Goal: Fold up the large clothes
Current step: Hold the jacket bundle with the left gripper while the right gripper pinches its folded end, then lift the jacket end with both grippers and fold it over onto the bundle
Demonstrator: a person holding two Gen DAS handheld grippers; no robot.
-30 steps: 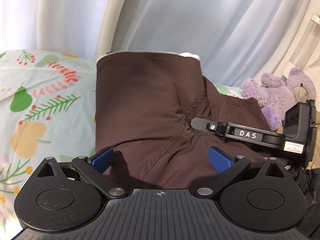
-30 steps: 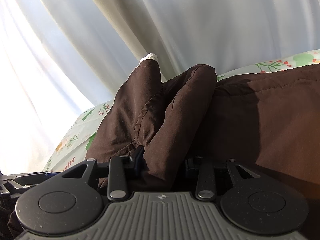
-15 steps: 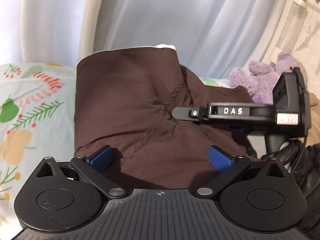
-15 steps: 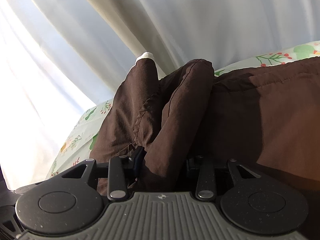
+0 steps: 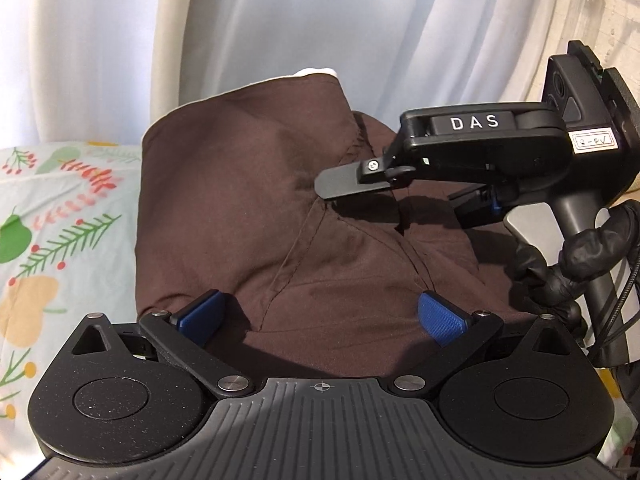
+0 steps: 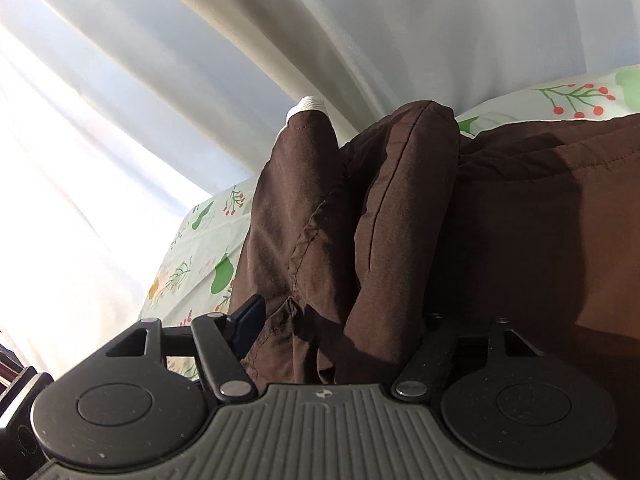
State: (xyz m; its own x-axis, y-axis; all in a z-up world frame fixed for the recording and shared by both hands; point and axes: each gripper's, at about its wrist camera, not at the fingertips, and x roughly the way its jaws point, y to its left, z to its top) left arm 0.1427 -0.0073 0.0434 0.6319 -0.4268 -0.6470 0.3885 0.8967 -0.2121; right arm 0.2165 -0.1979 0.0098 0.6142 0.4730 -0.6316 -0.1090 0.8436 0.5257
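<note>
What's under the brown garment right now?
The brown garment lies on a floral-print sheet, visible along its side and beyond it in the right wrist view. Whatever sits directly beneath the cloth is covered.

Brown garment [image 6: 400,220] bunched; hides right gripper [image 6: 340,336] far finger.

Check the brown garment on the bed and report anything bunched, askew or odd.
The brown garment is not flat: a thick fold humps up between the opening jaws of the right gripper, which is releasing it. A white lining peeks out at its far edge. No damage shows.
</note>
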